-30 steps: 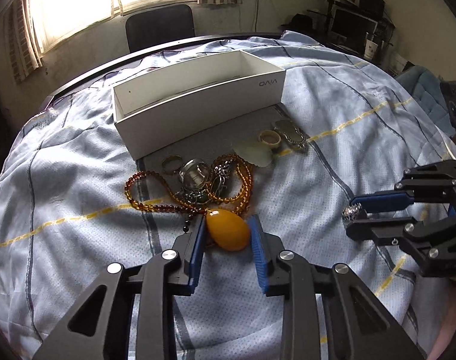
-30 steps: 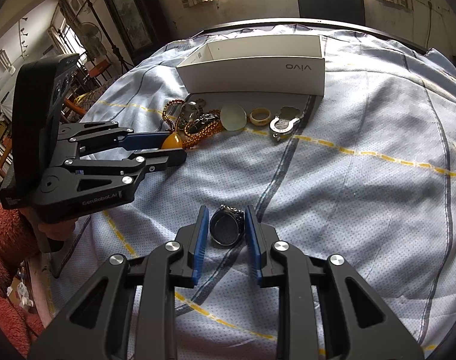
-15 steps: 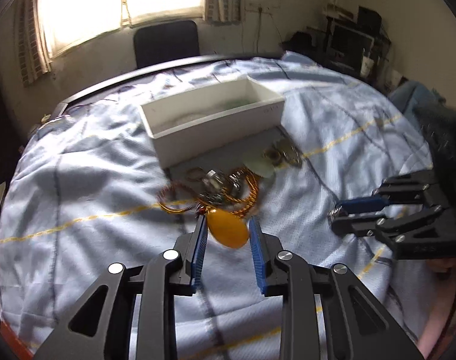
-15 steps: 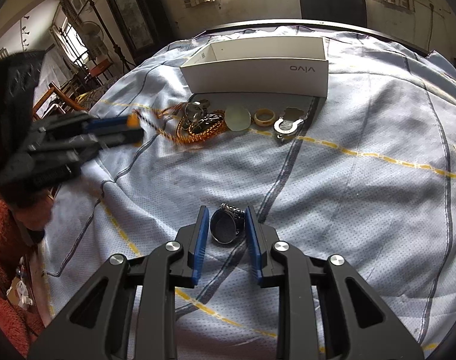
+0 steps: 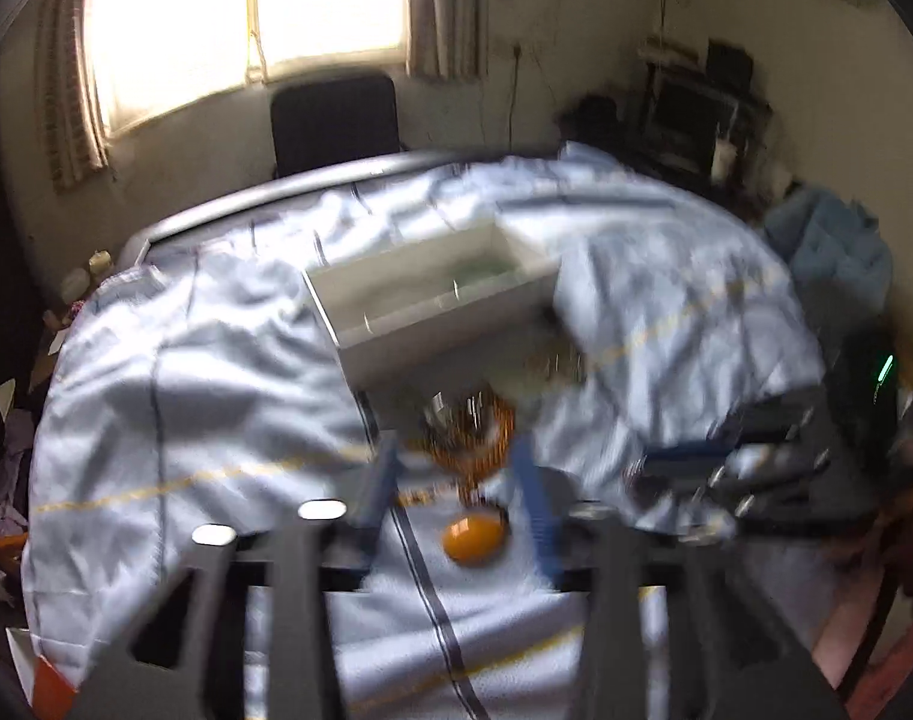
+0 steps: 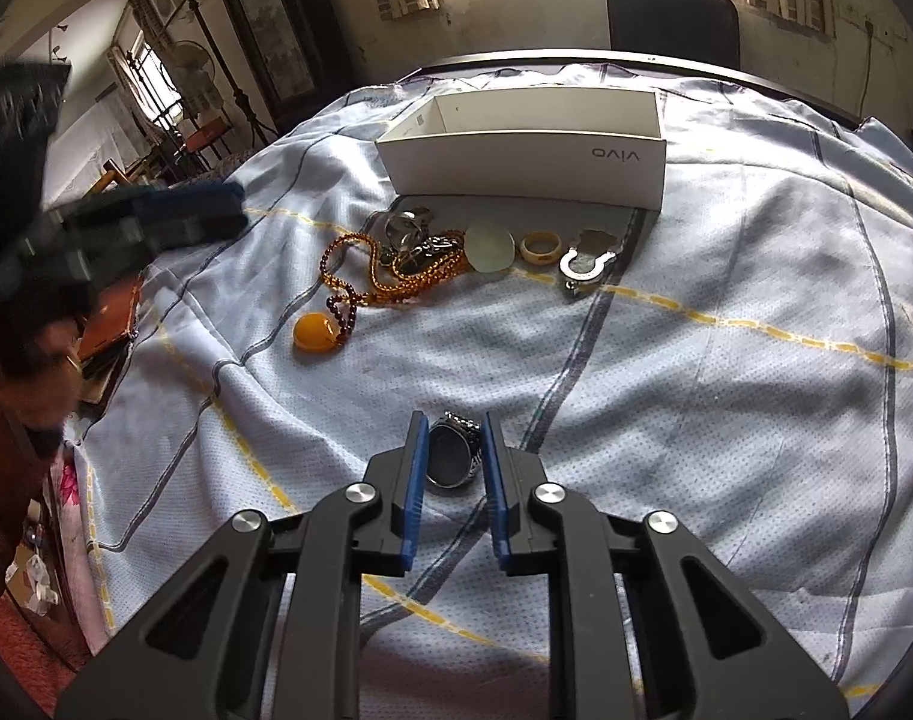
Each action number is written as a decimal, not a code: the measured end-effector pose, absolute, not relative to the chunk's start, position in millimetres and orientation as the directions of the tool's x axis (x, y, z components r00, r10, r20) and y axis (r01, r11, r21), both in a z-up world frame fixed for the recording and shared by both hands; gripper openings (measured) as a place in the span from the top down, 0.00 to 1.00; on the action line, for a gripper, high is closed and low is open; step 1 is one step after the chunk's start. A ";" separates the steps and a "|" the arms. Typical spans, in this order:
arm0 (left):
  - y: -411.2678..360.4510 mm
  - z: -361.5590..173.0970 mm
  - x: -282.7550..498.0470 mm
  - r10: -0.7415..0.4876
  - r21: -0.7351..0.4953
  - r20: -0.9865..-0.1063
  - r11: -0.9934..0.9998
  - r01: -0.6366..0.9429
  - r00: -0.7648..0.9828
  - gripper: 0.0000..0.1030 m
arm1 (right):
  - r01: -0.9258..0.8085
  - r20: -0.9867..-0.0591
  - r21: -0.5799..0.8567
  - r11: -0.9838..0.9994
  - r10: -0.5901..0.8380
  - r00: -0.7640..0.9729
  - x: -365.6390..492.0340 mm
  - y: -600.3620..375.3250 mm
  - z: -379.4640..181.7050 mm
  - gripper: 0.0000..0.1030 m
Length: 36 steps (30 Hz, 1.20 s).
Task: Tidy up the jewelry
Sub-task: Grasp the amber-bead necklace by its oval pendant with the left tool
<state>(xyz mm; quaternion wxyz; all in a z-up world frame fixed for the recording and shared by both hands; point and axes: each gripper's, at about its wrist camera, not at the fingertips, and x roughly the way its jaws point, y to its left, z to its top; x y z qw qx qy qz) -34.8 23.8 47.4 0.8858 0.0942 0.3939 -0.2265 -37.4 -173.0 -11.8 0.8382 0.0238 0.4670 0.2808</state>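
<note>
An amber teardrop pendant [image 6: 318, 333] lies loose on the blue cloth, its bead necklace [image 6: 384, 279] trailing back toward the pile. In the blurred left wrist view the pendant [image 5: 474, 537] shows on the cloth below my left gripper [image 5: 456, 474], whose jaws stand wide open and off it. From the right wrist view the left gripper [image 6: 228, 213] hovers at the far left, well apart from the pendant. My right gripper [image 6: 454, 438] is shut on a silver ring with a dark oval stone [image 6: 447, 459]. An open white box [image 6: 516, 144] stands behind the pile.
Beside the necklace lie metal rings [image 6: 408, 225], a pale green disc [image 6: 489, 246], a cream band [image 6: 543, 246] and a silver clasp piece [image 6: 585, 264]. The right gripper [image 5: 654, 468] shows blurred on the right. A dark chair [image 6: 672, 24] stands behind the table.
My left gripper dragged the amber pendant toward the near side, opened, let it go and rose away fast. The right gripper stayed put, still holding the ring.
</note>
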 end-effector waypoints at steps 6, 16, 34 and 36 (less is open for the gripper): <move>10.5 3.1 -38.7 -0.310 0.042 -0.786 0.836 0.547 0.534 0.55 | -0.447 -0.777 0.307 0.840 0.493 0.392 -35.2 -172.4 -15.7 0.83; 1.8 -25.0 -35.2 -0.282 0.092 -0.812 0.804 0.588 0.512 0.51 | -0.448 -0.781 0.309 0.839 0.493 0.384 -34.7 -172.3 -18.2 0.82; -2.5 -24.5 -42.9 -0.287 0.089 -0.819 0.792 0.604 0.497 0.75 | -0.448 -0.781 0.311 0.838 0.494 0.382 -35.1 -171.6 -18.8 0.82; -1.0 -21.1 -42.5 -0.293 0.085 -0.813 0.795 0.601 0.503 0.75 | -0.449 -0.779 0.312 0.838 0.496 0.384 -35.0 -171.8 -17.5 0.82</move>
